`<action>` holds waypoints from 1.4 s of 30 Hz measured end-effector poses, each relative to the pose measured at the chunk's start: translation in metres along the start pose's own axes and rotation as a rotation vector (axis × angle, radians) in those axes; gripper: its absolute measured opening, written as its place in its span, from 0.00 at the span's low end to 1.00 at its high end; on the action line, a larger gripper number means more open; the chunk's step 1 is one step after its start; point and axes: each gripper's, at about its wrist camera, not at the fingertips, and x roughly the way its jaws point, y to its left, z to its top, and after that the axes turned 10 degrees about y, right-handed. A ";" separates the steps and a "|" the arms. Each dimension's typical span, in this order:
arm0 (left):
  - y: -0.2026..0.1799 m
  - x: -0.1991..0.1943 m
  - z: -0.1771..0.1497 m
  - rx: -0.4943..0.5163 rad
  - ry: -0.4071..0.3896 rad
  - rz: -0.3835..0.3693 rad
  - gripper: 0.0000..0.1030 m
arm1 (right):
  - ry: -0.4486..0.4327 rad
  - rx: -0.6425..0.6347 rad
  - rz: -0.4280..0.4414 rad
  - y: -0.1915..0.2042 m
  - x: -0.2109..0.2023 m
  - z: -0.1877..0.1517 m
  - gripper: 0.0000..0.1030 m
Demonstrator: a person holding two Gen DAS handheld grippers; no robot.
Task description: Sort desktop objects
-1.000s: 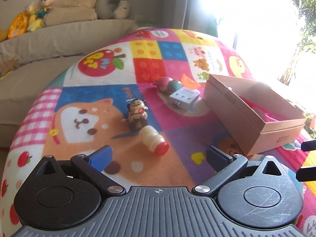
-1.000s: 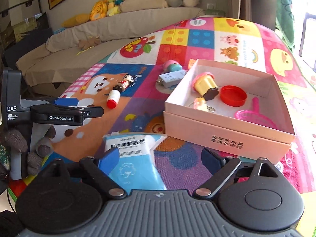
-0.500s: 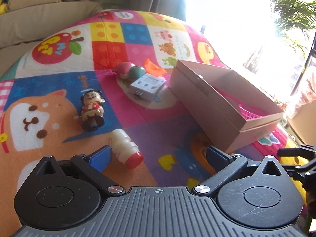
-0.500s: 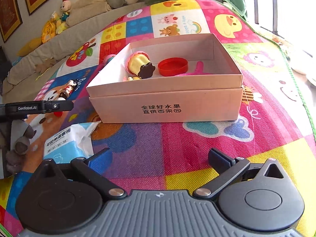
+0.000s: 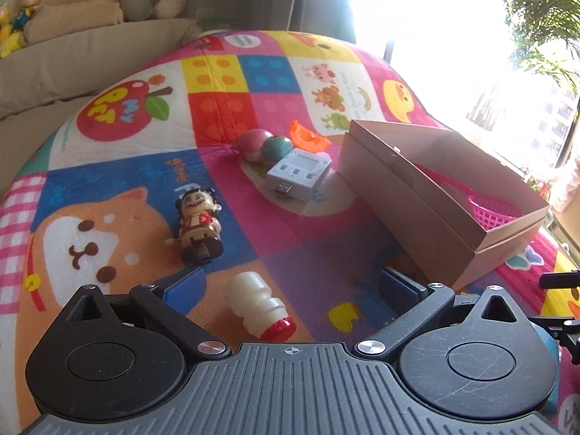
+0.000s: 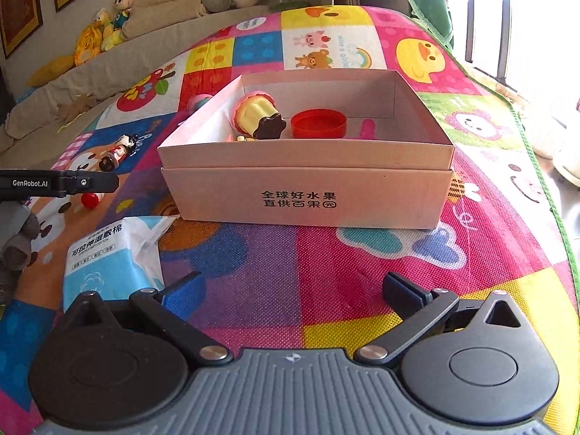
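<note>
Small bottle (image 5: pixel 259 308) on its side — red cap toward spread, empty left gripper (image 5: pixel 290 286).

Plush toys (image 6: pixel 105 29) sit on the beige sofa (image 5: pixel 90 58).

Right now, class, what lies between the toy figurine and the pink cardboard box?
In the left wrist view, only bare patchwork mat lies between the toy figurine and the pink cardboard box; the white square adapter sits farther back.

White bottle (image 5: pixel 258 306) on side, red cap; figurine (image 5: pixel 198 225) supine nearby.
</note>
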 end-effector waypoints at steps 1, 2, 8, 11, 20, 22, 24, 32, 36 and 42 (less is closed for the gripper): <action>0.000 0.001 0.001 -0.001 0.009 -0.008 1.00 | 0.001 -0.003 -0.004 0.000 0.000 0.000 1.00; 0.000 0.001 0.001 -0.003 0.016 -0.024 1.00 | 0.001 -0.006 -0.007 0.001 0.001 0.000 1.00; -0.018 -0.009 -0.012 0.016 0.054 -0.143 1.00 | 0.002 -0.008 -0.011 0.002 0.001 0.000 1.00; -0.028 -0.016 -0.022 0.025 0.086 -0.222 1.00 | 0.002 -0.009 -0.013 0.002 0.002 0.000 1.00; -0.038 -0.042 -0.033 0.064 0.047 -0.213 1.00 | 0.002 -0.009 -0.014 0.003 0.002 0.000 1.00; -0.034 -0.044 -0.029 0.020 0.025 -0.150 1.00 | 0.002 -0.009 -0.014 0.003 0.002 0.000 1.00; -0.034 -0.044 -0.025 -0.008 0.020 -0.029 1.00 | 0.002 -0.009 -0.014 0.003 0.002 0.000 1.00; -0.047 -0.027 -0.021 -0.005 0.063 0.120 0.82 | 0.002 -0.010 -0.016 0.004 0.002 0.000 1.00; -0.053 -0.015 -0.022 0.004 0.084 0.182 0.62 | 0.001 -0.001 0.000 0.002 0.000 0.001 1.00; -0.045 -0.023 -0.033 -0.033 0.079 0.168 0.47 | -0.045 -0.017 0.333 0.004 -0.034 0.012 1.00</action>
